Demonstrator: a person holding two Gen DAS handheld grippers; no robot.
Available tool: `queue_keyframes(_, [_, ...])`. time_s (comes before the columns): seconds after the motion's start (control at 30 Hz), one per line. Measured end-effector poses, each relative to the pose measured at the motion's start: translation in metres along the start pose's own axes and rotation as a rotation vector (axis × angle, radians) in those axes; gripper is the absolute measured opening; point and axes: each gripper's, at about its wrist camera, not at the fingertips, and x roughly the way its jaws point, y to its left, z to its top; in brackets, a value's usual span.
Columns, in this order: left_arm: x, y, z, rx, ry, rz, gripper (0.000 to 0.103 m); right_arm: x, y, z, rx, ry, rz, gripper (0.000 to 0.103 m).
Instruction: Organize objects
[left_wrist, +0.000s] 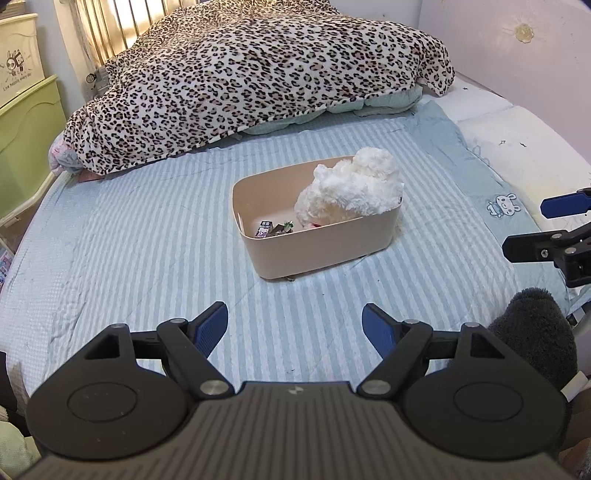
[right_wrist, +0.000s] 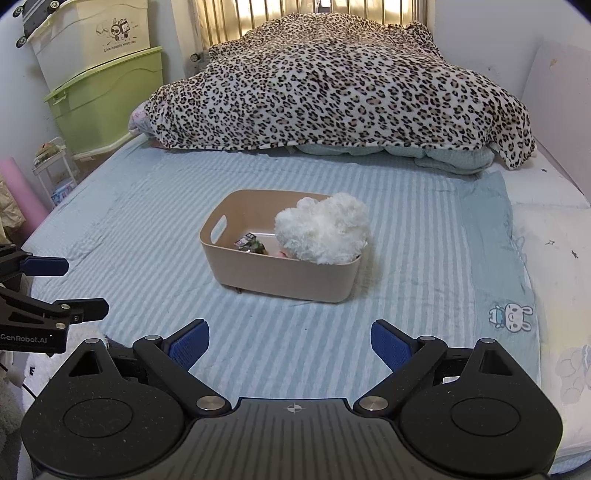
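A beige plastic bin stands in the middle of the striped blue bed sheet. A fluffy white plush toy lies in its right half and rises above the rim. Small items, including a purple packet, lie on its floor. My left gripper is open and empty, held over the sheet short of the bin. My right gripper is open and empty too, near the bed's front edge. Each gripper shows at the side of the other's view.
A leopard-print blanket is heaped over the far half of the bed. Green and cream storage boxes stand stacked at the left. A wall runs along the right. A dark fuzzy object sits at my lower right.
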Motion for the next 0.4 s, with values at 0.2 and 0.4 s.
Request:
queue_keyframes(0.2, [0.0012, -0.0004, -0.0015, -0.001, 0.007, -0.013, 0.081, 0.005, -0.0001, -0.0021, 0.0, 0.017, -0.013, 0.096])
queue_keyframes(0.4, [0.0018, -0.0019, -0.0009, 0.006, -0.005, -0.018, 0.086, 0.0072, -0.001, -0.0014, 0.0, 0.018, -0.011, 0.096])
